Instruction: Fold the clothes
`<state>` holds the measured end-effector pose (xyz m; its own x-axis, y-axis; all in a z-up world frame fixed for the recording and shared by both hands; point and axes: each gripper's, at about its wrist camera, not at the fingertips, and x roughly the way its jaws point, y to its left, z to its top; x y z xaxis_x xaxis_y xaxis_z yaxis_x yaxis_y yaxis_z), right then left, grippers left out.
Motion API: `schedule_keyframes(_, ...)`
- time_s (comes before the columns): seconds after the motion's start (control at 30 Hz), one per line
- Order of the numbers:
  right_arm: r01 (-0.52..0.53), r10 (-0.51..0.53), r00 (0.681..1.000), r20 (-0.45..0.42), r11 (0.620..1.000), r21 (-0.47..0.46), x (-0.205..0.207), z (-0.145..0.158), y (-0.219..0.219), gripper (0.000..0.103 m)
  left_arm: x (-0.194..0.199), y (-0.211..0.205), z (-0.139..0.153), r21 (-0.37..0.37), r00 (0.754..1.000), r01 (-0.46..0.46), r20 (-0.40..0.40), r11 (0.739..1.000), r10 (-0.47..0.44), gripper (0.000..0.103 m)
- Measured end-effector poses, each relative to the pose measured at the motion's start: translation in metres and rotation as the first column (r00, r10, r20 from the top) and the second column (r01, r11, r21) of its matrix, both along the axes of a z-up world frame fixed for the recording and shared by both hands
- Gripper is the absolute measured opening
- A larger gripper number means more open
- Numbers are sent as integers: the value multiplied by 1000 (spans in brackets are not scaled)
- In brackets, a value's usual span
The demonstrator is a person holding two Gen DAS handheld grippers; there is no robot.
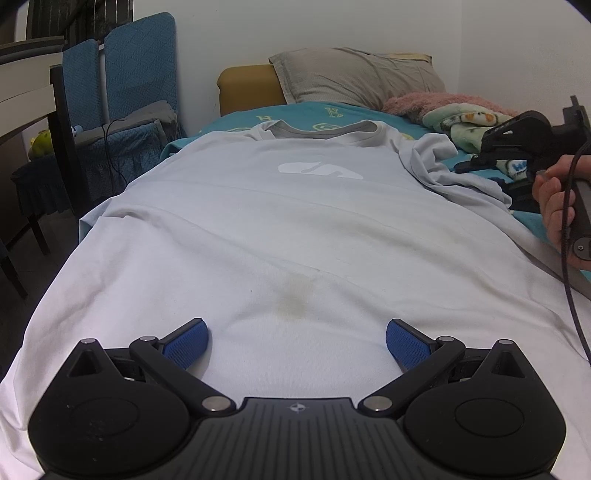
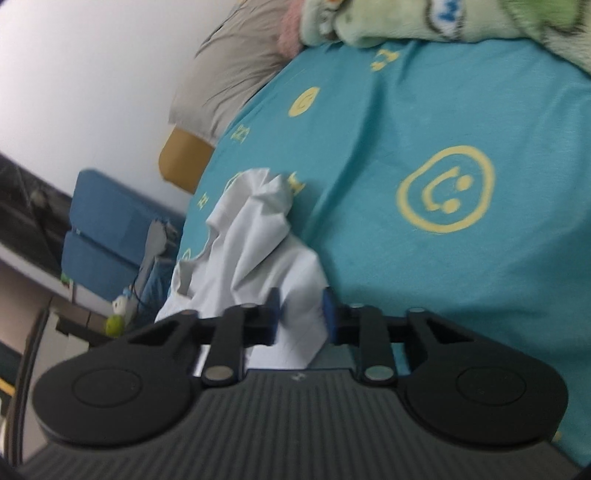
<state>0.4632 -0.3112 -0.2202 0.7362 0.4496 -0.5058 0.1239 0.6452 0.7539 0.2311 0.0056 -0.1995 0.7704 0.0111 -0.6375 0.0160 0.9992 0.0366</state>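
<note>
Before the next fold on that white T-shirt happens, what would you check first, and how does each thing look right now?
1. T-shirt spread flat on the bed: mostly ok; body lies smooth, collar toward the grey pillow.
2. Right sleeve laid out: not ok; it is bunched and crumpled.
3. Right gripper has cloth: ok that sleeve fabric sits between its blue pads; whether it is pinched firmly, cannot tell.
4. Left gripper free: ok; jaws wide apart over the hem area, holding nothing.
5. Fold path clear: not ok; the green plush blanket lies close to the sleeve side.
6. Stain on the shirt front: not ok; a brownish mark shows.
</note>
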Motion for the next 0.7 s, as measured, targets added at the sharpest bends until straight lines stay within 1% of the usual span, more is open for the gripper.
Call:
schedule_keyframes(0.03,-7,7,1000,7,1000,-17,1,3,4,14,1,1,1,-3,1000,2,-4,1000,-2,103)
schedule_keyframes(0.13,4,0,999,43,997,-81,-1,21,12,5,5,1,3,1,1000,13,-23,1000,-13,103)
schedule_keyframes(0.2,12,-4,998,67,992,-123,-2,33,17,5,8,3,8,-12,1000,10,-30,1000,-11,103)
schedule_keyframes(0.23,16,-5,997,79,989,-144,-3,38,20,5,7,6,14,-25,1000,-12,-17,1000,12,103)
schedule_keyframes(0.27,17,-1,996,89,985,-173,-4,45,23,5,4,12,23,-45,999,-47,2,998,47,103)
schedule_keyframes(0.33,-4,29,996,89,962,-272,-4,62,34,5,-2,26,44,-93,991,-120,43,988,125,103)
schedule_keyframes(0.4,-24,58,994,92,941,-339,-4,79,48,5,-9,41,66,-131,985,-148,74,980,158,103)
schedule_keyframes(0.47,-41,85,991,99,922,-384,-4,95,63,4,-15,53,85,-131,979,-158,109,979,173,103)
schedule_keyframes(0.57,-75,139,983,119,899,-431,-6,116,100,4,-20,72,106,-105,971,-173,149,979,187,103)
schedule_keyframes(0.63,-105,185,974,129,879,-466,-6,128,130,4,-20,90,116,-139,967,-188,145,972,208,103)
schedule_keyframes(0.7,-147,244,961,134,853,-501,-4,134,165,4,-18,111,123,-193,964,-219,110,957,243,103)
